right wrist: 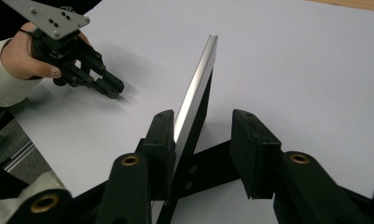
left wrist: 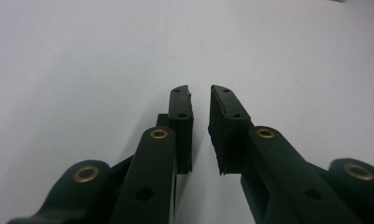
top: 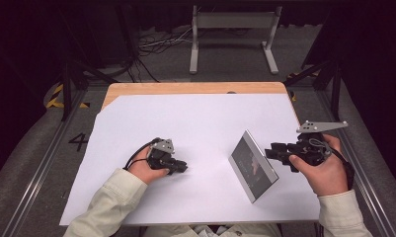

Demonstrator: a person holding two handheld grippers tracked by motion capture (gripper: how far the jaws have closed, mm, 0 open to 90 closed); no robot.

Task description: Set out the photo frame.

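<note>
Flat rectangular tablet (top: 253, 166), silver edge, dark glossy face, tilted up on white sheet (top: 195, 118) at right of table.

Right gripper (top: 277, 154) at tablet's right edge: tablet between jaws, one pad against silver rim, other pad standing off, so loose, not clamped.

Left gripper (top: 179, 166) resting on sheet well apart at left, jaws narrowly parted, nothing between.

Bare wooden tabletop strip (top: 195, 88) behind sheet; grey metal stand (top: 233, 29) and cables (top: 156, 47) on floor beyond.

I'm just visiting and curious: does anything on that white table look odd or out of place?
Yes: the flat silver-edged panel stands tilted on its edge instead of lying flat. The right gripper straddles its near edge with one jaw clearly apart from it, so it looks barely supported and could tip.
</note>
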